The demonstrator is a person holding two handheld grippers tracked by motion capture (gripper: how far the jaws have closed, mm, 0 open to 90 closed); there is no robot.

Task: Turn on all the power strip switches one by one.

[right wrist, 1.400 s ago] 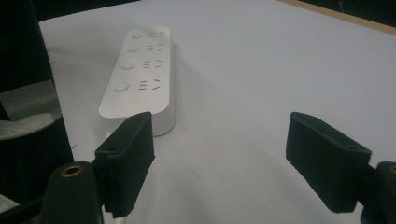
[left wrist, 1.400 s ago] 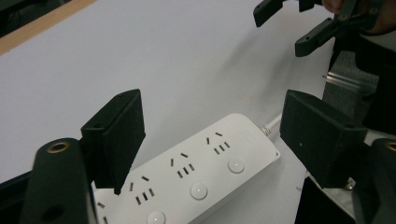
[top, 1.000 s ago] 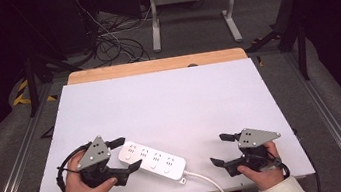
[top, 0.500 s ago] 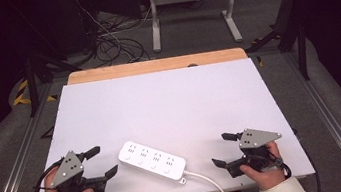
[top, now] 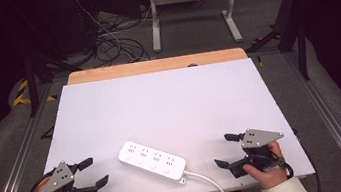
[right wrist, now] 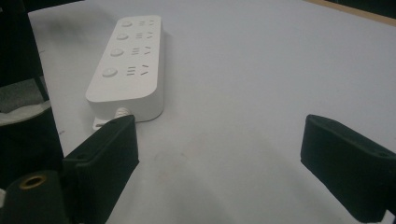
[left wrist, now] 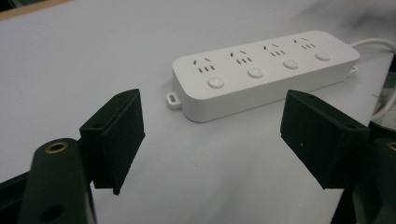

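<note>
While both tongs gape | power strip (top: 152,160) | buttons (left wrist: 255,72) legible close-up

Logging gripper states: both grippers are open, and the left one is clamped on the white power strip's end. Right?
Not quite. Both are open, but the left gripper holds nothing: the high view shows the power strip lying apart from it on the table, between it and the right gripper.

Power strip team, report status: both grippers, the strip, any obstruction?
Left gripper open, right gripper open, both empty. Power strip flat on table between them, untouched. Path to it unobstructed.
</note>
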